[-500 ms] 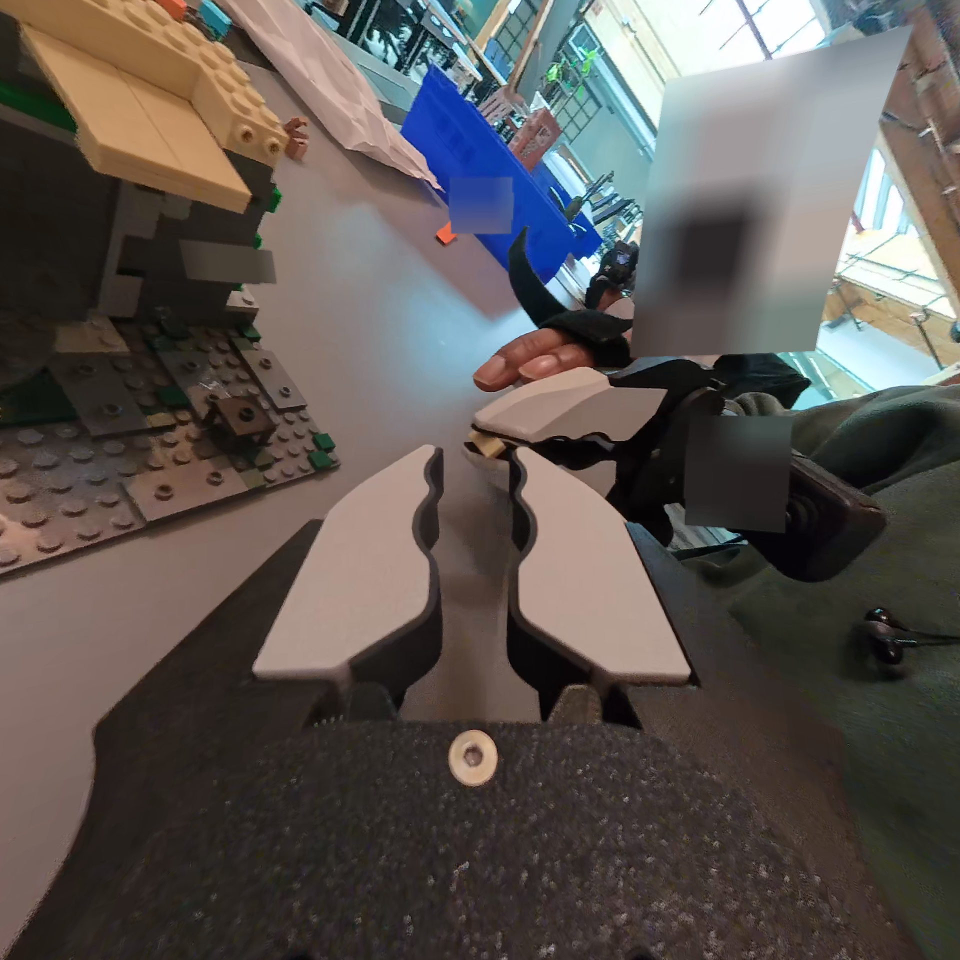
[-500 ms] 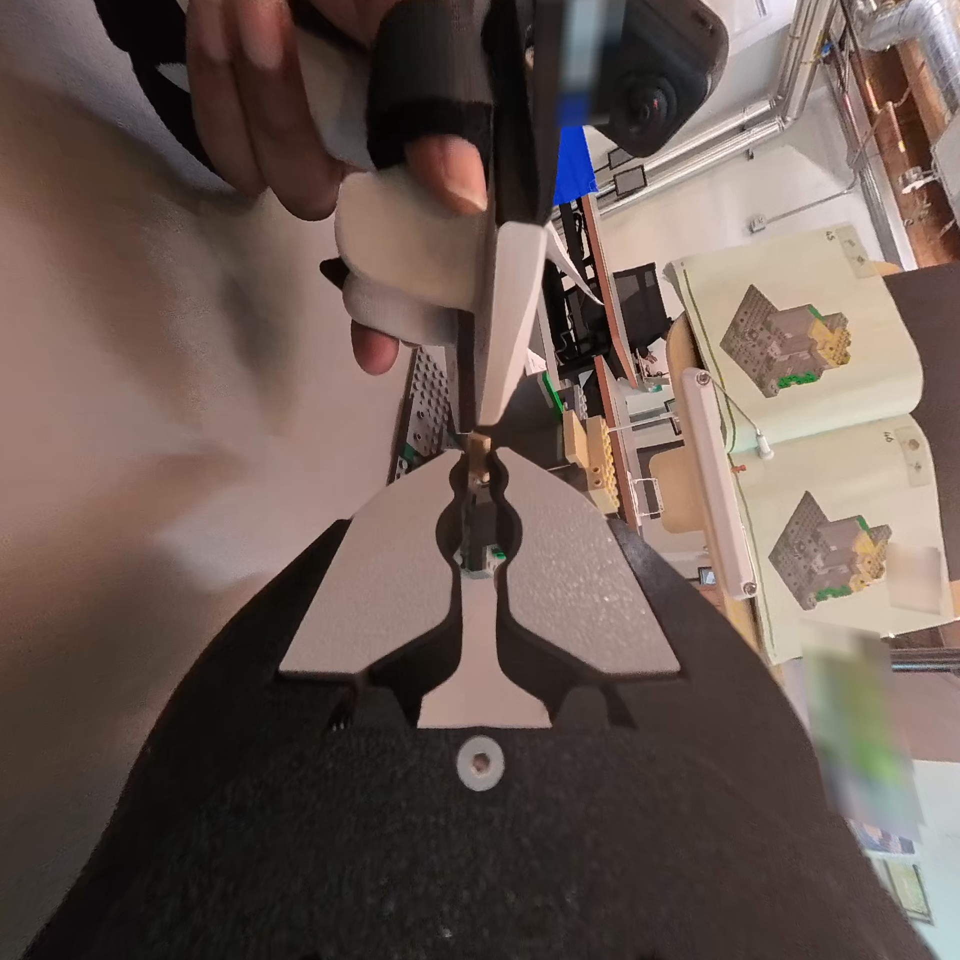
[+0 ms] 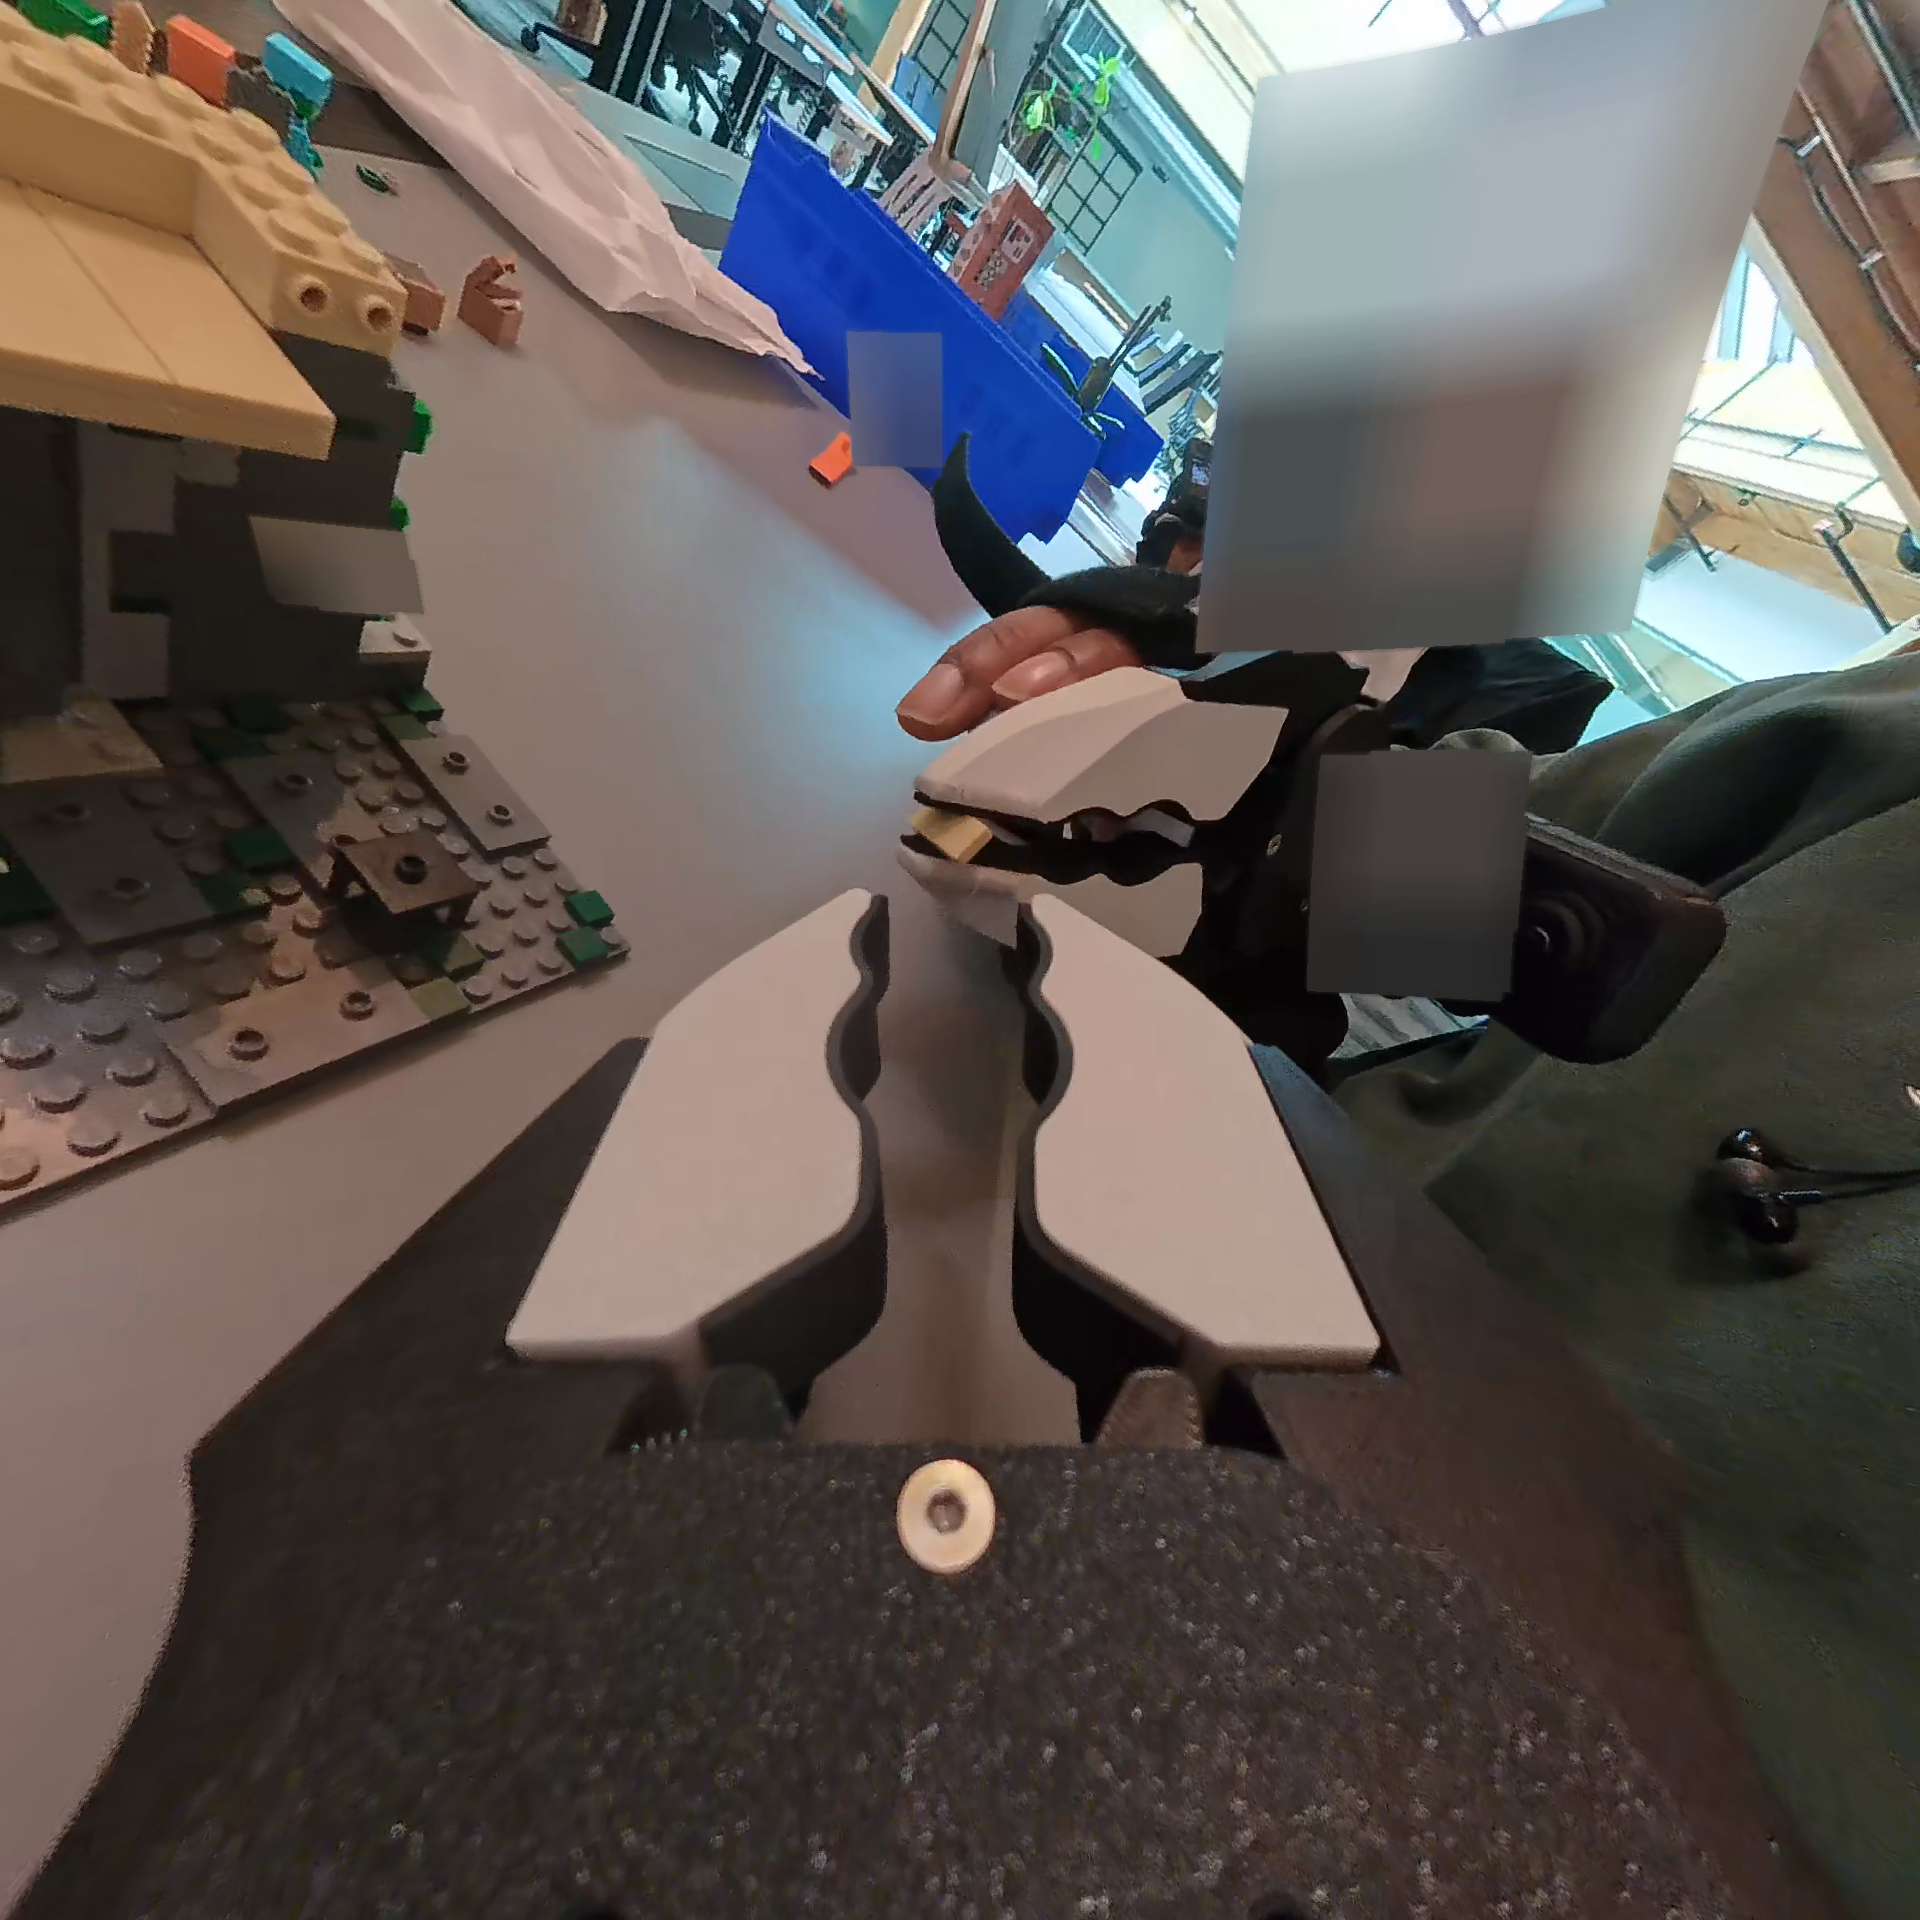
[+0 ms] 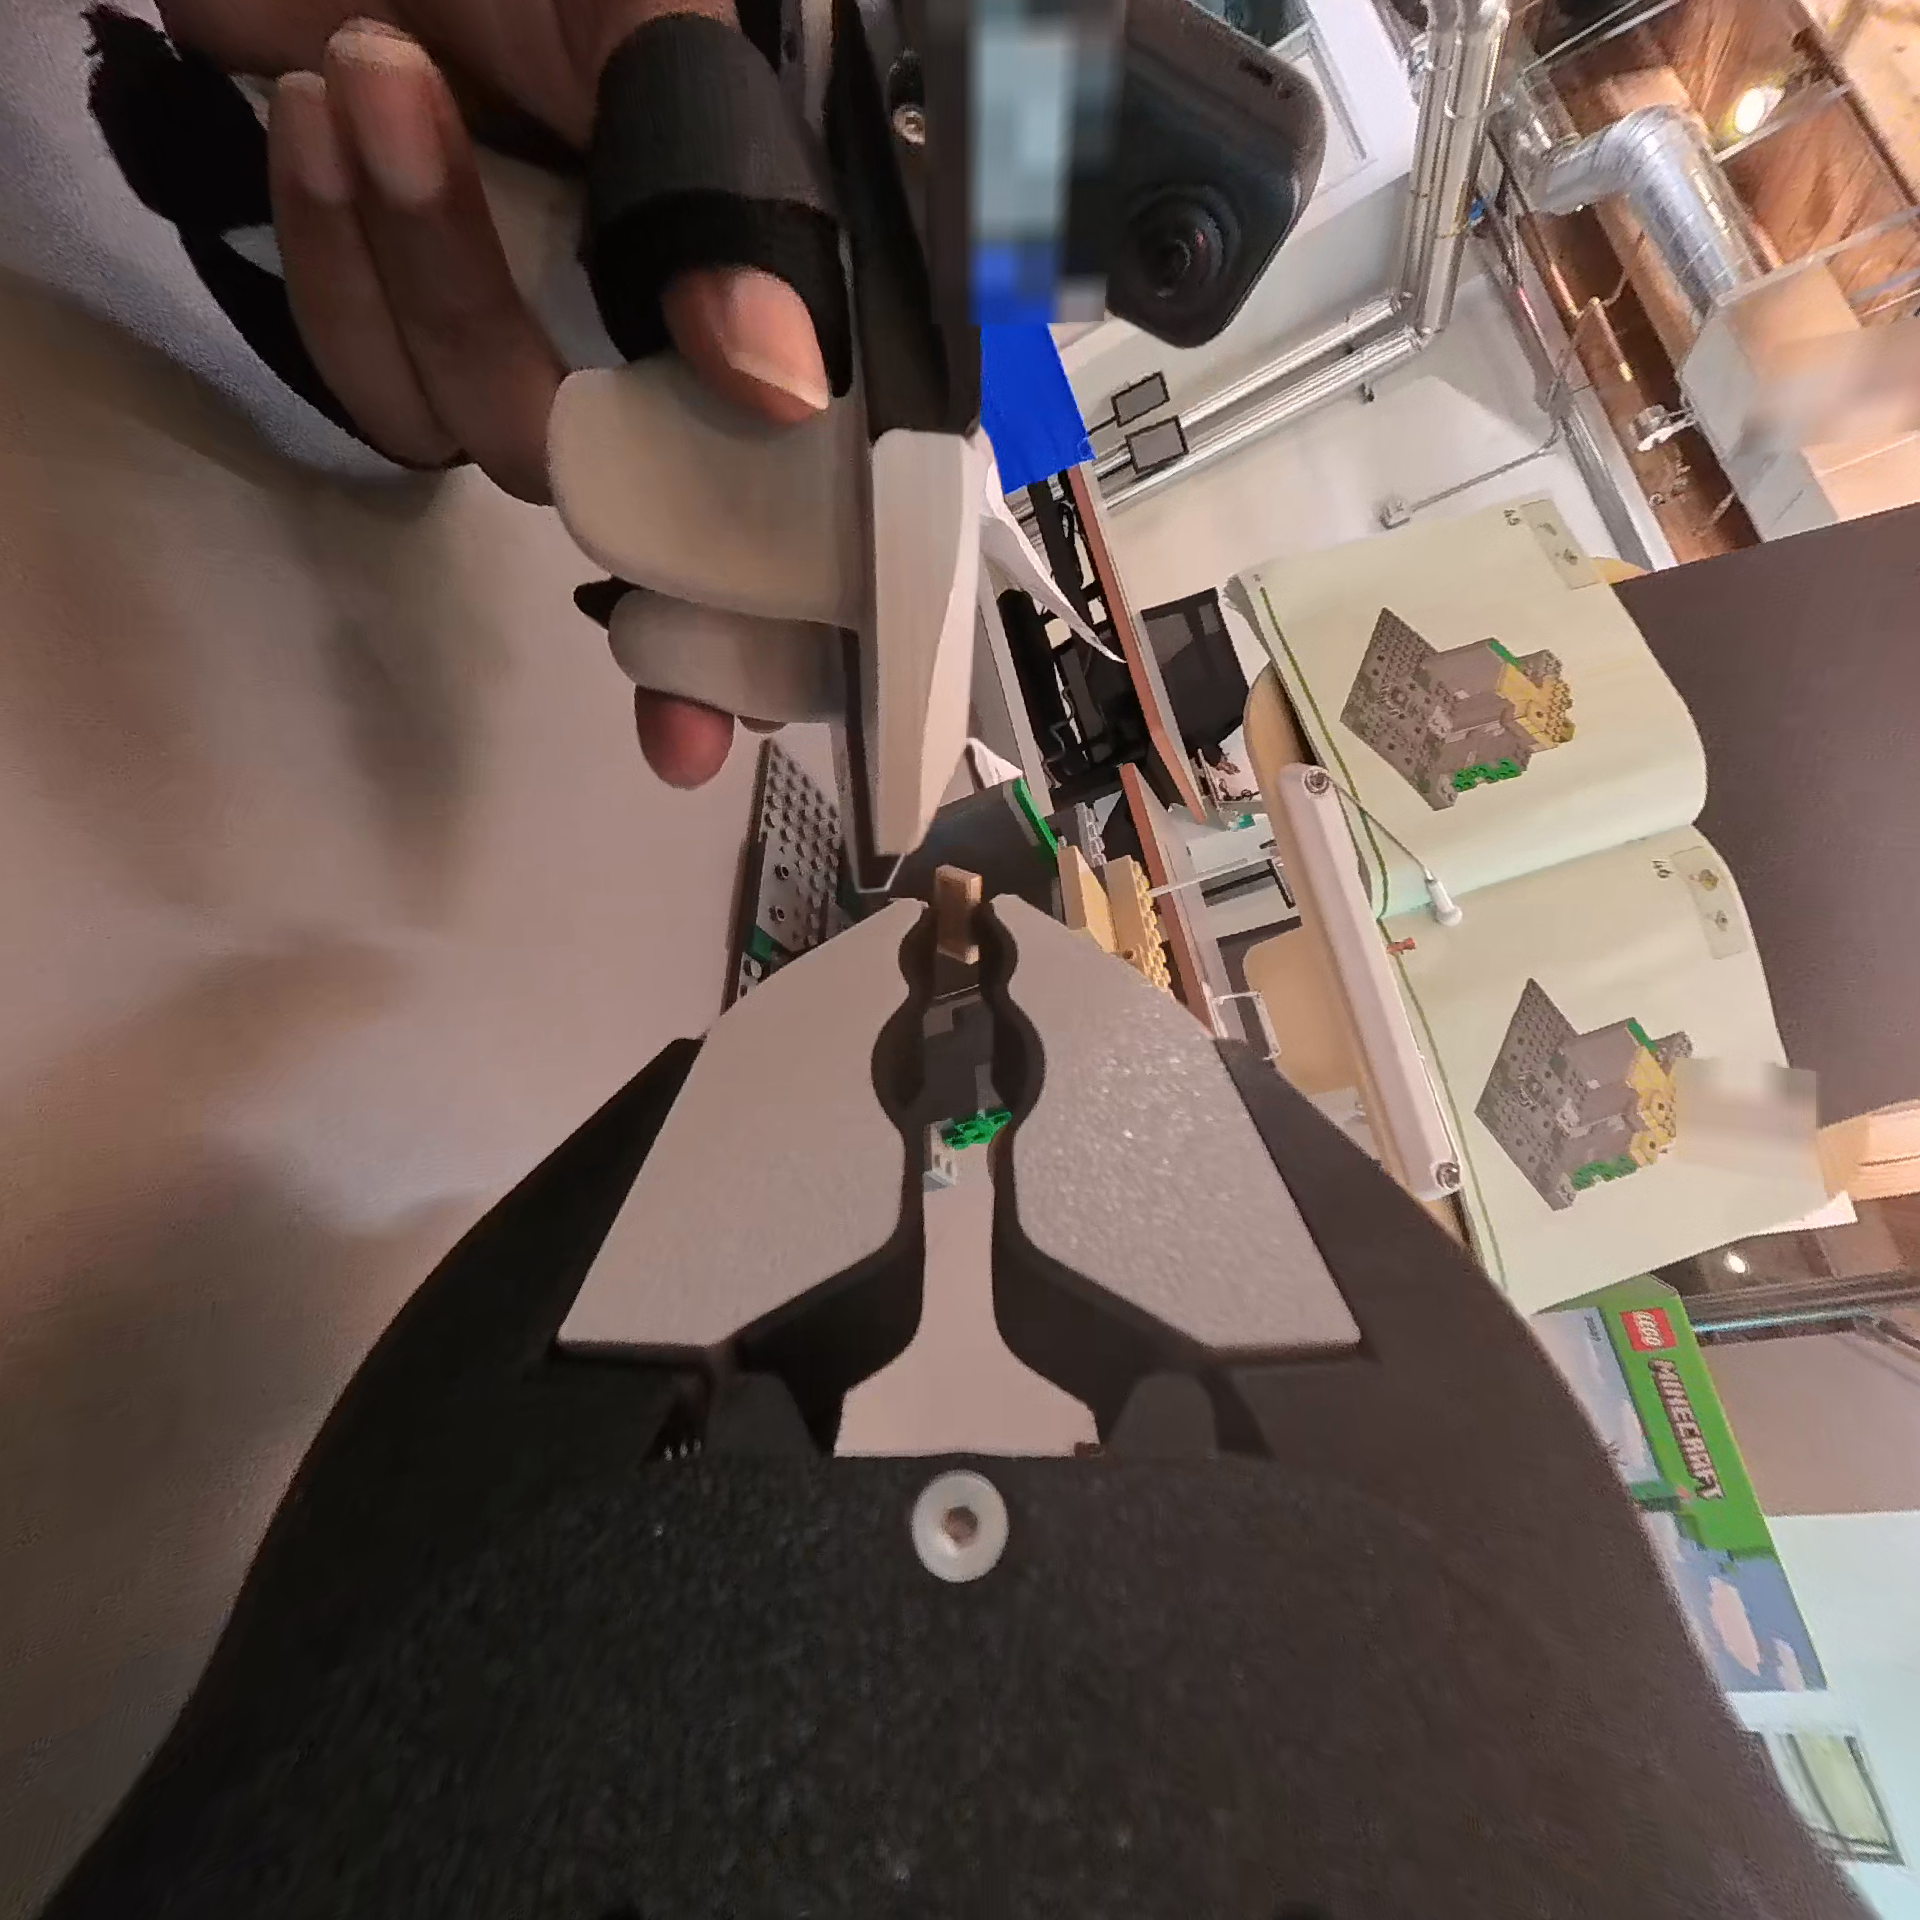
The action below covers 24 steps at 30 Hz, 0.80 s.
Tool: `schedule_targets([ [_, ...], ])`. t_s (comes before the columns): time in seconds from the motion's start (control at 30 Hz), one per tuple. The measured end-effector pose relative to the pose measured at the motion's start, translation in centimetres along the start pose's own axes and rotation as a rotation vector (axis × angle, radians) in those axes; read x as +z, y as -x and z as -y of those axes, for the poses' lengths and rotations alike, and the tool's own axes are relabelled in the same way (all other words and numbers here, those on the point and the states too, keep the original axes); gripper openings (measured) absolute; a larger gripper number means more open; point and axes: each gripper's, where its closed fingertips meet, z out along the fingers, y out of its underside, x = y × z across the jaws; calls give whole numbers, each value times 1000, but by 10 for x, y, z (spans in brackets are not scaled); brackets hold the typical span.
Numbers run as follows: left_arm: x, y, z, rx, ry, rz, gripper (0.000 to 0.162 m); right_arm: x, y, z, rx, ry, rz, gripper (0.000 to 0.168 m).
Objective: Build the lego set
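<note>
The right claw (image 4: pixel 956 914) pinches a small tan brick (image 4: pixel 957 914) at its tips, held above the tabletop (image 3: pixel 644 644) near the half-built model (image 3: pixel 208 623) — light, rigid, easily dropped. The left claw (image 3: pixel 951 909) waits spread and empty — best gripped by its flat sides.
</note>
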Motion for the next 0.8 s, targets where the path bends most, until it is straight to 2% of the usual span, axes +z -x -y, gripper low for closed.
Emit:
schedule_targets([
  [0.2, 1, -2, 1, -28, -18, -22, 21, 0, 5, 3, -22, -17, 2, 7],
  [0.53, 4, 5, 2, -175, -48, -20, 16, 2, 8, 2, -143, 20, -36, 7],
  [0.8, 1, 7, 1, -128, -29, 13, 8, 3, 13, 0, -153, 28, -17, 7],
])
